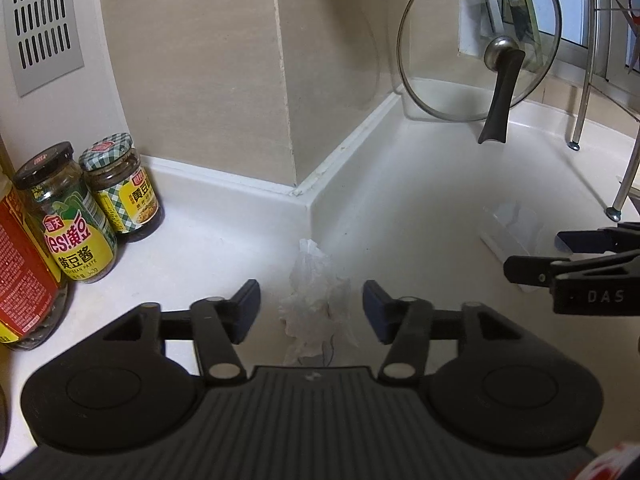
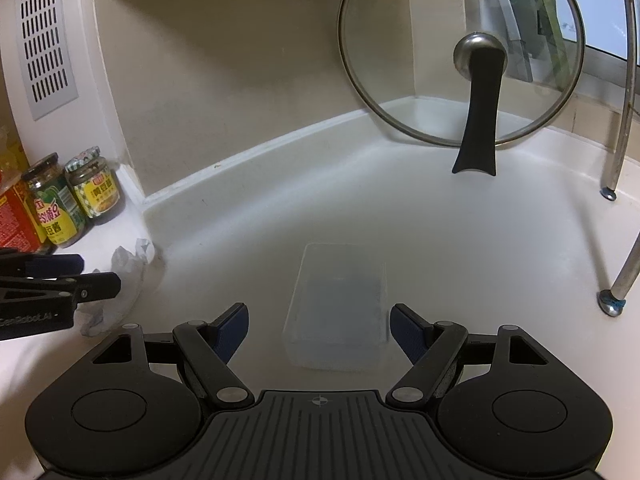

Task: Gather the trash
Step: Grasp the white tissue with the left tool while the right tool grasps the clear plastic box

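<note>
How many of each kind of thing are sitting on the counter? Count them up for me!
Jars: 2, black-lidded jar and checked-lid jar
Red container: 1
Crumpled tissue: 1
Clear plastic box: 1
Glass pot lid: 1
Total: 6

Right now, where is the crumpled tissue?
In the left wrist view, the crumpled tissue lies on the white counter between the open left gripper fingers, right of the jars.
</note>
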### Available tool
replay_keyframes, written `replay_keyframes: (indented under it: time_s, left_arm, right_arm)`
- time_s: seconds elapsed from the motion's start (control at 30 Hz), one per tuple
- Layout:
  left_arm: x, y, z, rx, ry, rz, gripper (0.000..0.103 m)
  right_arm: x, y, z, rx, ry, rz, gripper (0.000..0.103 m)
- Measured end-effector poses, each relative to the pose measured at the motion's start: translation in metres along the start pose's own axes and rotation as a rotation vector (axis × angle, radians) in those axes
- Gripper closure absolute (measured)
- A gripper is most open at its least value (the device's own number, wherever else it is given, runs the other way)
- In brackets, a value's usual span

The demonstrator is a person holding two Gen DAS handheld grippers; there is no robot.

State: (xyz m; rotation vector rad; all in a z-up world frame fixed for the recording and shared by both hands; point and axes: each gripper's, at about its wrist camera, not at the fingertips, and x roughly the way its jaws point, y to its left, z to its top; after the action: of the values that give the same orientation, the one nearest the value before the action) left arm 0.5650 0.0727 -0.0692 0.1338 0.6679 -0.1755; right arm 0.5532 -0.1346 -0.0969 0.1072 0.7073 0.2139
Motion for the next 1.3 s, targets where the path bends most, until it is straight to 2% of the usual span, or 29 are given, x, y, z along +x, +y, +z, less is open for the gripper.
replay_keyframes:
  time_s: [0.13, 0.23, 0.27, 0.33, 0.4, 0.5, 0.87, 0.9, 0.93, 1.0, 1.3]
  left_arm:
    - [0.010, -0.005, -0.002, 0.014, 0.025, 0.000, 0.049]
    - [0.020, -0.007, -0.004, 0.019, 0.051, 0.009, 0.060]
    - [0.022, -0.007, -0.004, 0.020, 0.057, 0.015, 0.069]
    - [0.024, -0.005, -0.006, 0.021, 0.055, 0.016, 0.073]
    - [0.023, -0.003, -0.006, 0.024, 0.044, 0.013, 0.081]
    - [0.020, -0.002, -0.003, 0.026, 0.029, 0.012, 0.087]
    - [0.009, 0.002, 0.001, 0.021, 0.002, 0.007, 0.088]
    - [0.008, 0.002, 0.001, 0.020, 0.004, 0.008, 0.088]
    - [0.007, 0.002, 0.001, 0.020, 0.003, 0.009, 0.088]
    - [0.007, 0.002, 0.001, 0.019, 0.003, 0.008, 0.088]
    - [-0.001, -0.001, 0.001, 0.017, -0.003, 0.014, 0.088]
  right_arm:
    - [0.001, 0.000, -0.001, 0.005, -0.003, -0.006, 0.025]
    - [0.001, -0.001, 0.000, 0.008, -0.006, -0.010, 0.025]
    - [0.000, -0.001, 0.000, 0.009, -0.007, -0.011, 0.025]
    - [0.000, -0.002, 0.001, 0.009, -0.011, -0.012, 0.025]
    - [0.000, -0.001, 0.001, 0.006, -0.013, -0.014, 0.025]
    - [0.001, -0.002, 0.001, 0.001, -0.012, -0.017, 0.025]
    - [0.007, 0.000, 0.002, -0.028, -0.009, -0.036, 0.026]
    - [0.007, 0.001, 0.002, -0.041, -0.010, -0.039, 0.028]
    - [0.006, 0.002, 0.001, -0.054, -0.011, -0.042, 0.039]
    - [0.007, 0.004, 0.001, -0.069, -0.003, -0.048, 0.045]
    - [0.000, 0.002, -0.001, -0.091, -0.023, -0.037, 0.047]
